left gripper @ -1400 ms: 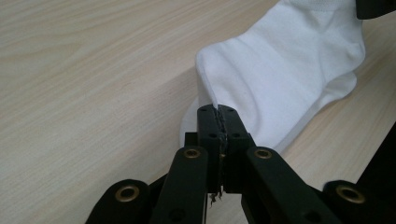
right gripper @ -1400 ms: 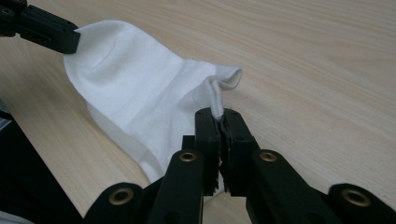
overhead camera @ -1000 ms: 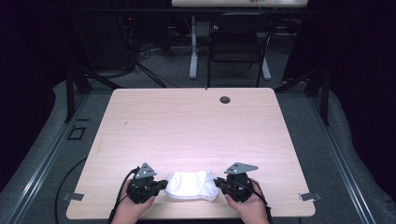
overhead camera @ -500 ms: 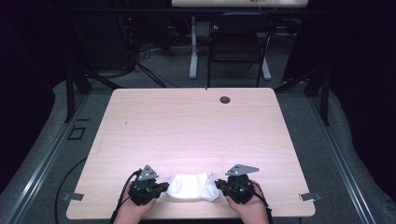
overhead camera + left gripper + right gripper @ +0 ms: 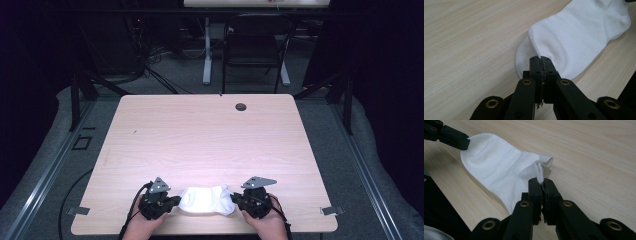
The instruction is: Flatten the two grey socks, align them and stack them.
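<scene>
A white sock (image 5: pixel 205 199) lies stretched sideways near the front edge of the wooden table (image 5: pixel 210 140), between the two hands. My left gripper (image 5: pixel 176 201) is shut on the sock's left end; in the left gripper view its jaws (image 5: pixel 541 60) pinch a fold of the sock (image 5: pixel 579 32). My right gripper (image 5: pixel 234 200) is shut on the sock's right end; in the right gripper view its jaws (image 5: pixel 541 182) clamp a bunched edge of the sock (image 5: pixel 499 170). The left gripper (image 5: pixel 465 142) shows at the far end of that view.
A small dark round hole or cap (image 5: pixel 241 106) sits near the table's far edge. A dark chair (image 5: pixel 252 45) and a table leg (image 5: pixel 206 50) stand on the floor behind the table. Metal rails run along both sides.
</scene>
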`<state>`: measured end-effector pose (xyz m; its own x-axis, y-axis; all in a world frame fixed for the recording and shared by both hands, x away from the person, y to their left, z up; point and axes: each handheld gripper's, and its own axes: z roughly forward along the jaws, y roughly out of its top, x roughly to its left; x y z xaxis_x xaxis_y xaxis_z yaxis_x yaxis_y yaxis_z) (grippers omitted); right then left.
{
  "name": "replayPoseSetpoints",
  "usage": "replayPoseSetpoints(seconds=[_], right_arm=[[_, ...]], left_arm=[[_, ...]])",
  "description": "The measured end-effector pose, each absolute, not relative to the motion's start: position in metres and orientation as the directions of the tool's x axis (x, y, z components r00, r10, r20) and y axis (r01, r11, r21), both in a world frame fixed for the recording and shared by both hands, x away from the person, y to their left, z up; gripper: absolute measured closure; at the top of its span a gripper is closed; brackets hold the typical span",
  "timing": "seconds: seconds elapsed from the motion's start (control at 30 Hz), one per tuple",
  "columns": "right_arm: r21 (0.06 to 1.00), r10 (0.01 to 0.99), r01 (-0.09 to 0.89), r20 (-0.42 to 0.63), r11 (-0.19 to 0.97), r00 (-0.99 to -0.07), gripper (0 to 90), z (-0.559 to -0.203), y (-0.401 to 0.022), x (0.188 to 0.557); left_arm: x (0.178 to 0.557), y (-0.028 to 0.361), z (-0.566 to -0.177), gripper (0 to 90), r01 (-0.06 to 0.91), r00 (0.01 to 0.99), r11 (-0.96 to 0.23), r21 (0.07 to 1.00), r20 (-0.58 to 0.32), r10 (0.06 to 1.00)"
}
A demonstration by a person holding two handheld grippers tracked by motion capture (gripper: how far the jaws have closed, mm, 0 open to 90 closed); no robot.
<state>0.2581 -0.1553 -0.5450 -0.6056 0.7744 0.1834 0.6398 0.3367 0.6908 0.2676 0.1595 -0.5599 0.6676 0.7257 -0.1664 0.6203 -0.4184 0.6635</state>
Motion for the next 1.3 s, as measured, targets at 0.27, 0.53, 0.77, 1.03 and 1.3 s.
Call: replayPoseSetpoints(seconds=[0.27, 0.53, 0.77, 1.03, 1.3], right_arm=[[0.692, 0.774, 0.642, 0.190, 0.331, -0.604, 86.6, -0.547, -0.155, 0.259], [0.684, 0.772, 0.648, 0.194, 0.337, -0.606, 85.1, -0.549, -0.155, 0.259], [0.703, 0.778, 0.637, 0.192, 0.316, -0.598, 78.0, -0.548, -0.156, 0.259], [0.732, 0.761, 0.604, 0.186, 0.314, -0.621, 80.4, -0.541, -0.153, 0.256], [0.719, 0.736, 0.585, 0.153, 0.375, -0.660, 80.5, -0.541, -0.136, 0.257]], left_arm=[[0.268, 0.159, -0.563, 89.4, 0.622, 0.669, -0.425, 0.657, -0.164, 0.725], [0.269, 0.161, -0.564, 86.3, 0.627, 0.660, -0.411, 0.662, -0.171, 0.732], [0.268, 0.163, -0.561, 81.5, 0.621, 0.655, -0.400, 0.674, -0.168, 0.736], [0.267, 0.163, -0.550, 73.1, 0.591, 0.661, -0.381, 0.711, -0.156, 0.734], [0.266, 0.147, -0.552, 67.2, 0.581, 0.683, -0.390, 0.714, -0.168, 0.711]])
